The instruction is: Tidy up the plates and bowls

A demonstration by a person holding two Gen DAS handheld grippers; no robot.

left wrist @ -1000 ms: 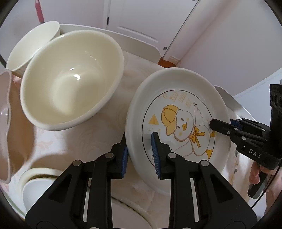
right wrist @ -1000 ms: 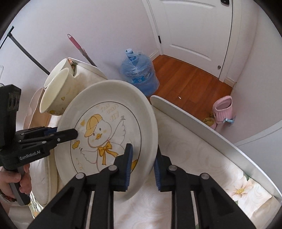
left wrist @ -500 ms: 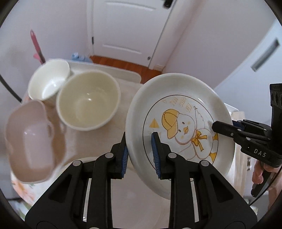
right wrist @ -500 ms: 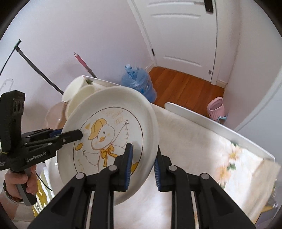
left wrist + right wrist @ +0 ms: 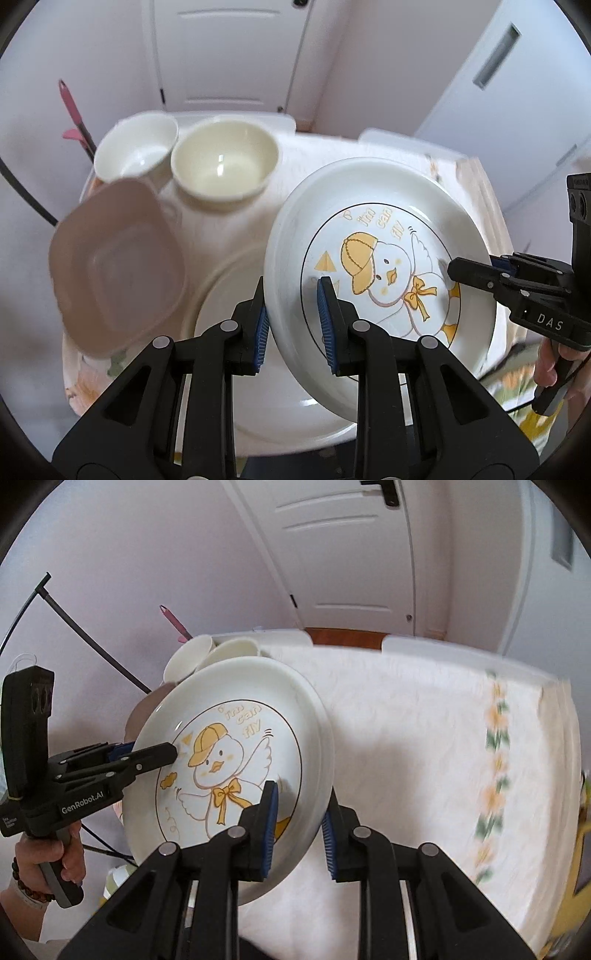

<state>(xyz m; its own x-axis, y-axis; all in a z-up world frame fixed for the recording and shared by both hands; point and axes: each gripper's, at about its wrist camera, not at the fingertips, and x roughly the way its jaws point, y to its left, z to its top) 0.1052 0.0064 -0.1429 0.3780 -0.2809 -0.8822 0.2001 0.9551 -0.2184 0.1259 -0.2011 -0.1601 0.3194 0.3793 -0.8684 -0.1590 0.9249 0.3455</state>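
A white duck plate with a yellow duck print is held tilted above the table. My left gripper is shut on its left rim. My right gripper is shut on its opposite rim; the plate also shows in the right wrist view. Below it lies a plain white plate. A cream bowl, a white bowl and a pink square bowl stand to the left.
The table wears a white floral cloth. A white door and walls stand behind. A pink-handled tool leans at the far left. A black rod crosses by the wall.
Both grippers have risen with the duck plate held between them. The bowls and table now look smaller and farther below.
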